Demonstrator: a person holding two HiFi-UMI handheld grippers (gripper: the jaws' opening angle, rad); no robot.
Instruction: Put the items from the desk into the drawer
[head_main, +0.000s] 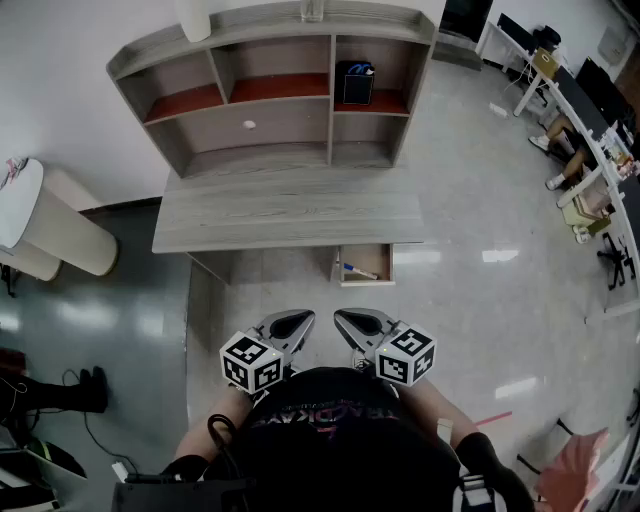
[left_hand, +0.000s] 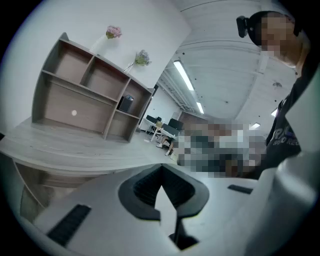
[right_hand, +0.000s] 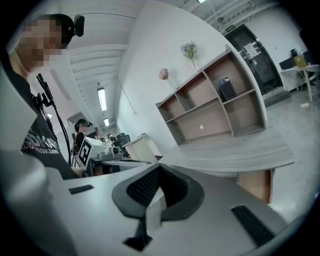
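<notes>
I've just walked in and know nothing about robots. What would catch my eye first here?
Nearest the person are the left gripper and the right gripper, grey tools with black-and-white marker cubes, held side by side, both shut and empty. Ahead stands a grey wood desk with a shelf unit on it, a black box in its upper right compartment. Under the desk's right end, a small drawer stands open.

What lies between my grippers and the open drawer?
Only bare floor, seen in the head view. The left gripper and right gripper, both shut and empty, hang short of the drawer under the desk.
</notes>
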